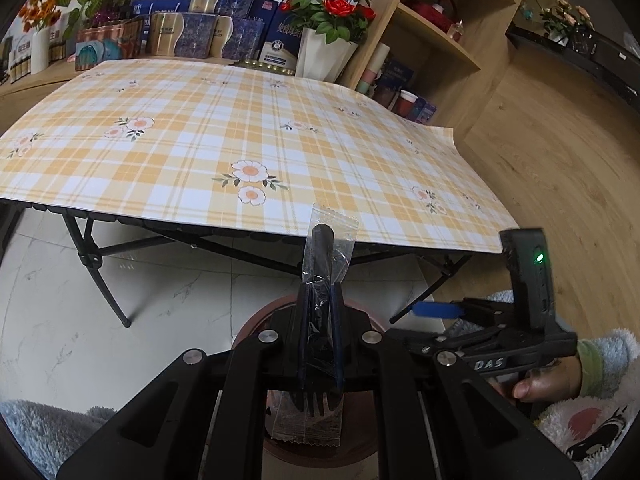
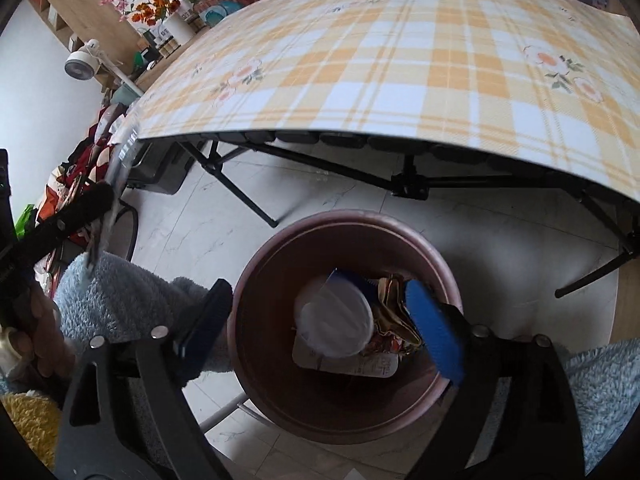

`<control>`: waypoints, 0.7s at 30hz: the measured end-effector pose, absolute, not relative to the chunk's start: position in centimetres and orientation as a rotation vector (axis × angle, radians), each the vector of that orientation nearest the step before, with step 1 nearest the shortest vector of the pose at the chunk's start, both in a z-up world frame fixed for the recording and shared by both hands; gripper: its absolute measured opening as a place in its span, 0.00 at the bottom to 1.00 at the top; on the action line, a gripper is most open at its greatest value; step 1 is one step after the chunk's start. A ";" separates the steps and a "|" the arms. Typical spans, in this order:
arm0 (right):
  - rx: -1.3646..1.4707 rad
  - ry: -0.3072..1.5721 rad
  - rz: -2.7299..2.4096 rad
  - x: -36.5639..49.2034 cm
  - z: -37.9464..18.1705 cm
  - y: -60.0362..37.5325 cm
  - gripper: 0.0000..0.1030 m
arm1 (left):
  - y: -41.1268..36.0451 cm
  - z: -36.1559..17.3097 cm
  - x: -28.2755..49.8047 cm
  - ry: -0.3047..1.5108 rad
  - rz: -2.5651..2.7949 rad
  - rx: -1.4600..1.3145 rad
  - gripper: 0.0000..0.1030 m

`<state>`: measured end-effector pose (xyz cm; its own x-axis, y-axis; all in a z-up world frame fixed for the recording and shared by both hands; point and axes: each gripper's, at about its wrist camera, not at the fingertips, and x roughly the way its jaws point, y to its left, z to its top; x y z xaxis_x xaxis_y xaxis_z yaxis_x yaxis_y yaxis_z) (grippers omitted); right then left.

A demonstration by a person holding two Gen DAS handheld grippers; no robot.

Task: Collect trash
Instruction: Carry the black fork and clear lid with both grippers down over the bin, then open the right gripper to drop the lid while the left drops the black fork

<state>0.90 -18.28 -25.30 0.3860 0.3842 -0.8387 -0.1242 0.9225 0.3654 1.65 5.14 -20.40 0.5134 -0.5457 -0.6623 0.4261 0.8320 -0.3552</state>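
My left gripper (image 1: pixel 320 296) is shut on a black plastic fork in a clear wrapper (image 1: pixel 330 240). The wrapper sticks out above and below the jaws, over the near rim of a reddish-brown bin (image 1: pixel 256 320). In the right wrist view my right gripper (image 2: pixel 320 320) stands open above the bin (image 2: pixel 348 216), its blue pads (image 2: pixel 434 332) touching nothing. Inside the bin lie a blurred white round cup (image 2: pixel 336 320), a crumpled gold-and-red wrapper (image 2: pixel 392 312) and a white printed packet (image 2: pixel 360 366). The left gripper (image 2: pixel 100 200) shows at that view's left edge.
A folding table with a yellow plaid flowered cloth (image 1: pixel 240 120) stands just beyond the bin, its black legs (image 2: pixel 240 192) on white tiled floor. Boxes, flower pots and wooden shelves (image 1: pixel 432 40) sit behind it. Fluffy sleeves (image 2: pixel 120 296) flank the bin.
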 end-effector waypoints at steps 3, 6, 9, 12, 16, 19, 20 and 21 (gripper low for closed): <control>0.224 1.058 0.267 0.3 -23.9 -19.0 0.92 | 4.7 -20.6 1.5 0.852 -0.593 -0.134 0.10; 0.184 0.955 0.179 -0.3 -22.3 -19.8 0.94 | 4.3 -20.9 1.4 0.857 -0.600 -0.113 0.10; 0.149 0.874 0.089 -0.6 -21.2 -20.7 0.94 | 3.7 -21.6 1.5 0.880 -0.609 -0.091 0.10; 0.145 0.836 0.005 -0.6 -21.0 -22.1 0.94 | 3.0 -22.6 1.7 0.921 -0.619 -0.075 0.10; 0.203 0.877 -0.044 0.2 -22.0 -23.8 0.94 | 2.1 -24.7 2.4 1.012 -0.639 -0.054 0.10; 0.234 0.890 -0.064 0.4 -22.4 -24.5 0.94 | 1.4 -26.2 2.8 1.073 -0.643 -0.034 0.10; 0.239 0.890 -0.066 0.2 -22.5 -24.5 0.94 | 1.2 -26.5 2.9 1.086 -0.647 -0.030 0.10; 0.244 0.891 -0.068 0.3 -22.6 -24.7 0.94 | 1.0 -26.9 2.9 1.101 -0.650 -0.020 0.10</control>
